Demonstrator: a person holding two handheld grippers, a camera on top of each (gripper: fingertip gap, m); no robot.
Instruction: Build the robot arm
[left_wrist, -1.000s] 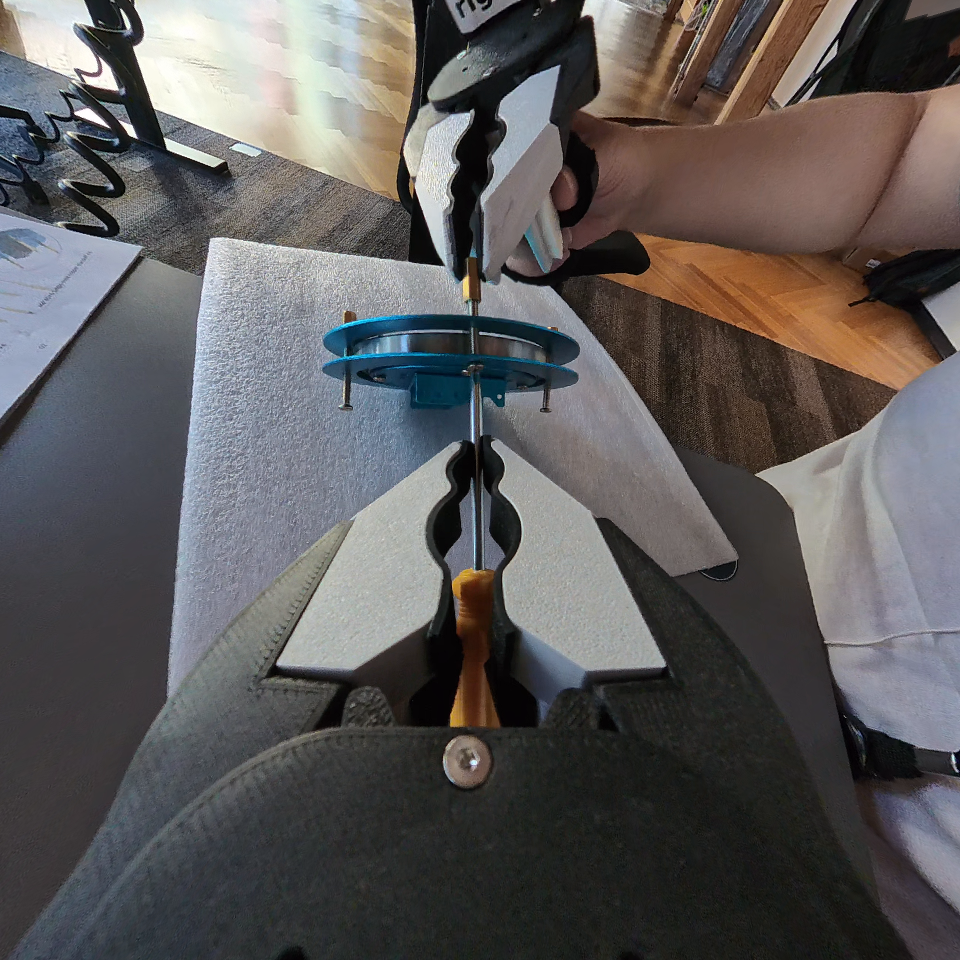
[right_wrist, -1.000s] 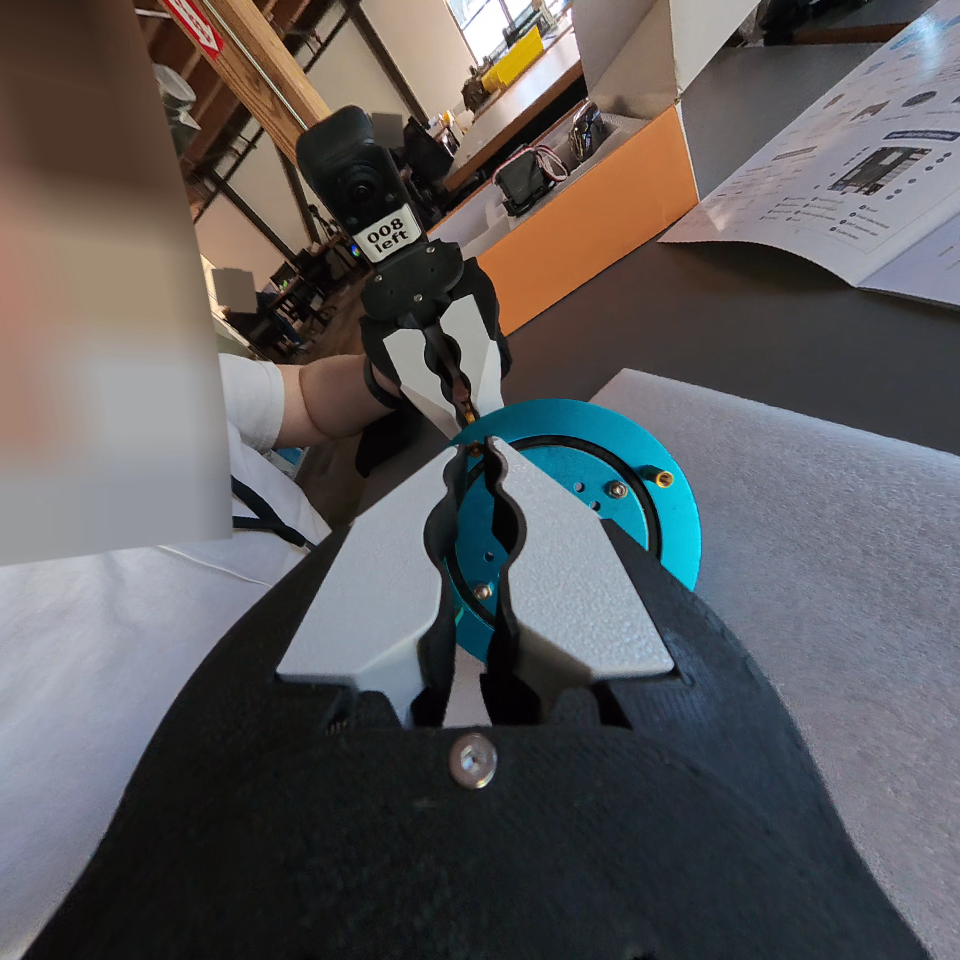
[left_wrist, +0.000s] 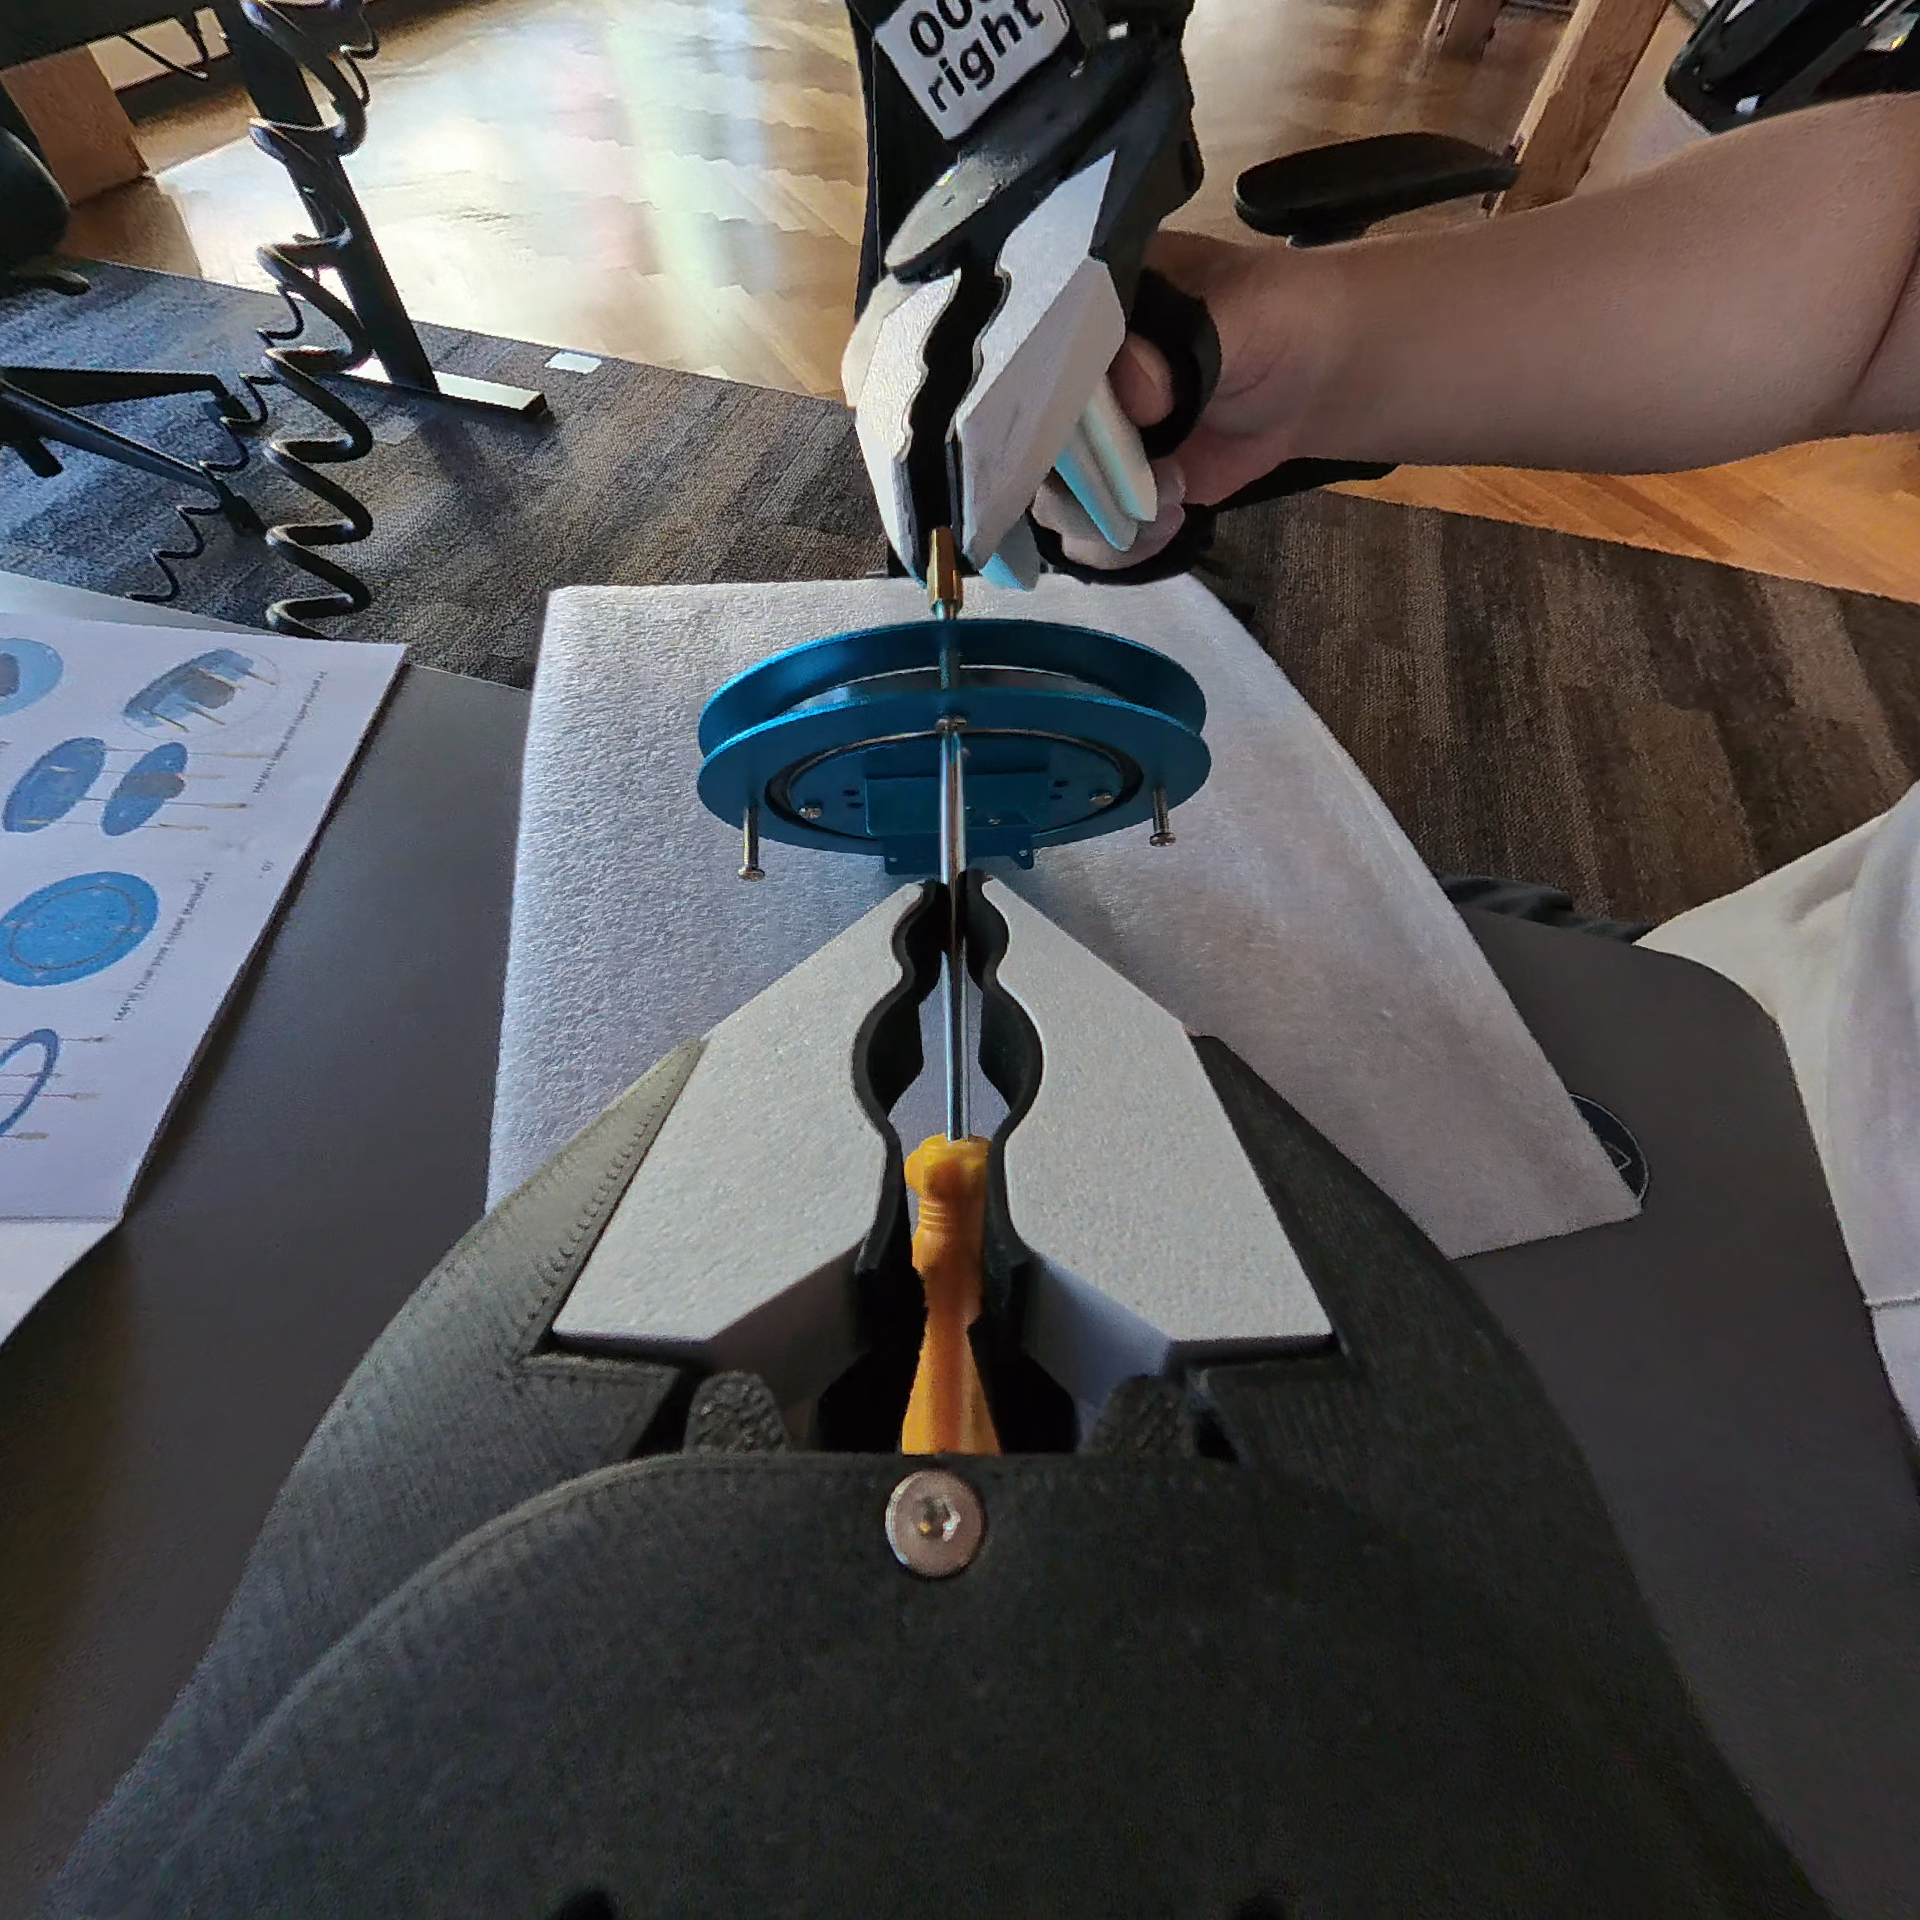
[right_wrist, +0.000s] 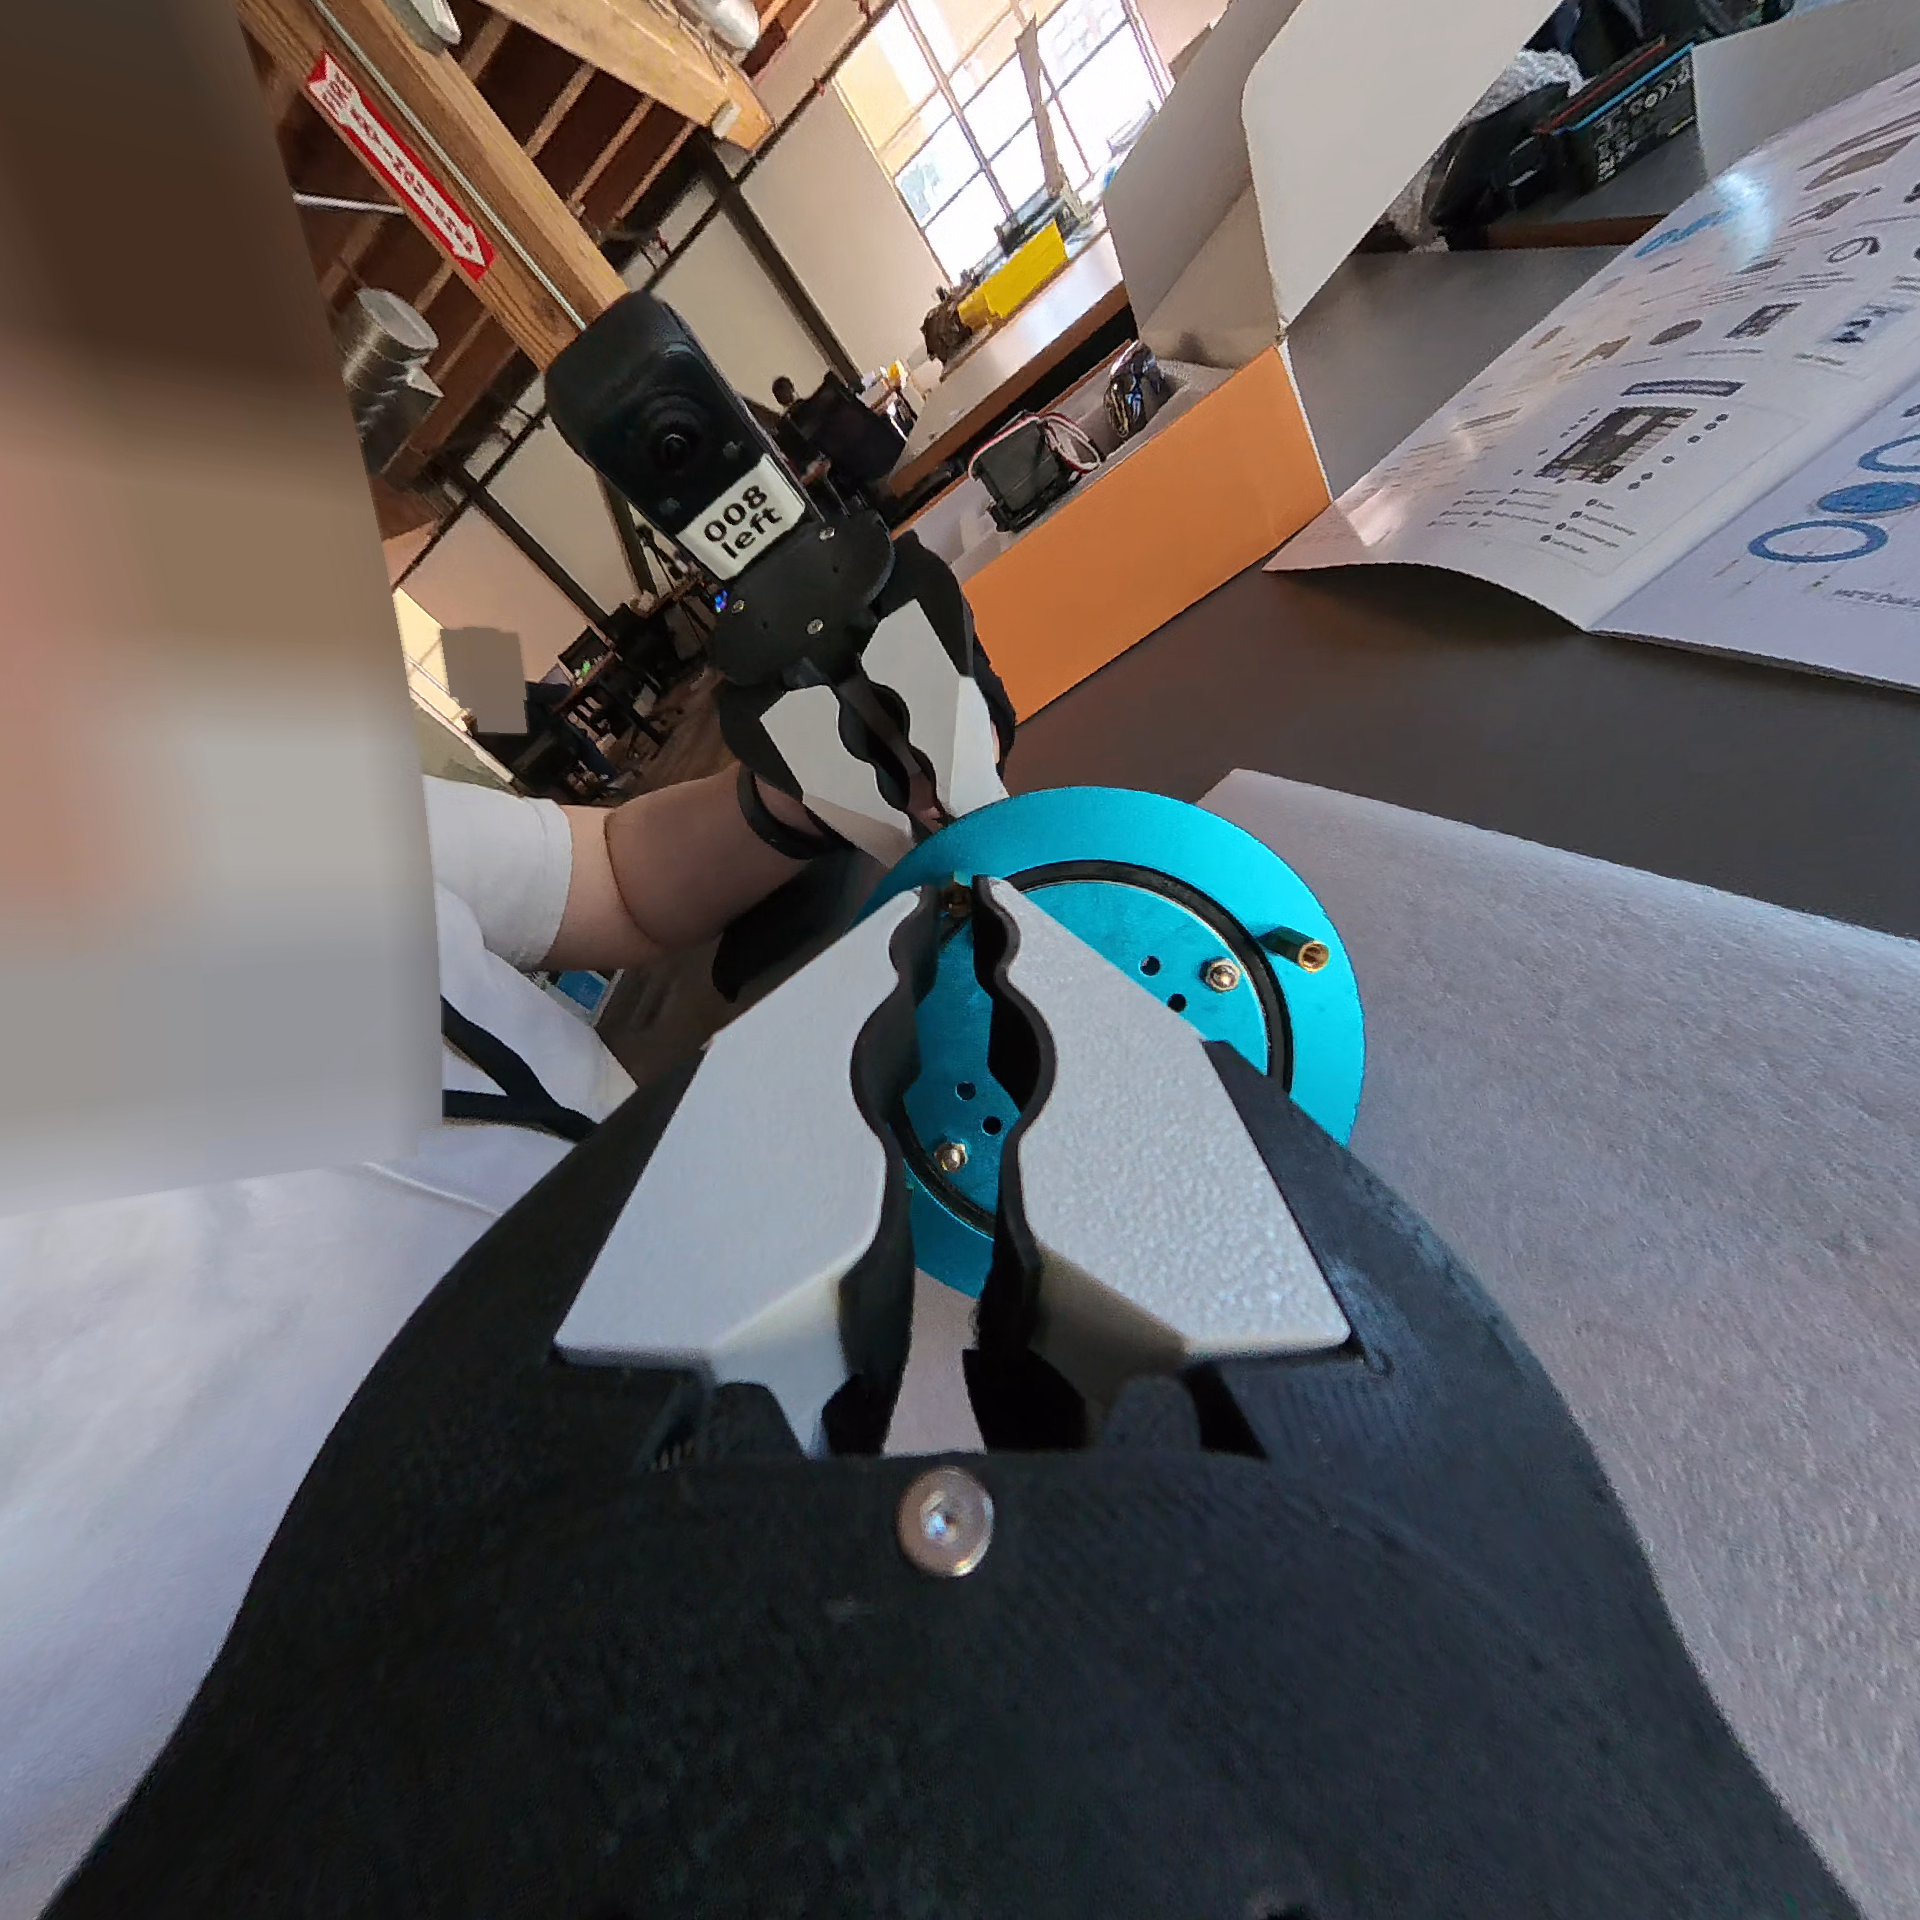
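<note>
A blue two-disc assembly is held just above a white foam mat, with thin screws hanging from its underside. My left gripper is shut on an orange-handled screwdriver, whose shaft reaches up to a screw on the assembly's underside. My right gripper is above the assembly, shut on a brass standoff at the rim. In the right wrist view my right gripper pinches that standoff on the blue disc. The left gripper is behind the disc. A second brass standoff stands free.
A printed instruction sheet lies on the dark table, left of the mat, and also shows in the right wrist view. An open orange and white box stands behind it. A black coiled stand is on the floor. A person's arm holds the right gripper. My hands' fingertips stand some 6 cm from each other.
The blue assembly now tilts its underside more toward the left camera, and both views have shifted a little. Both grippers keep their grips.
</note>
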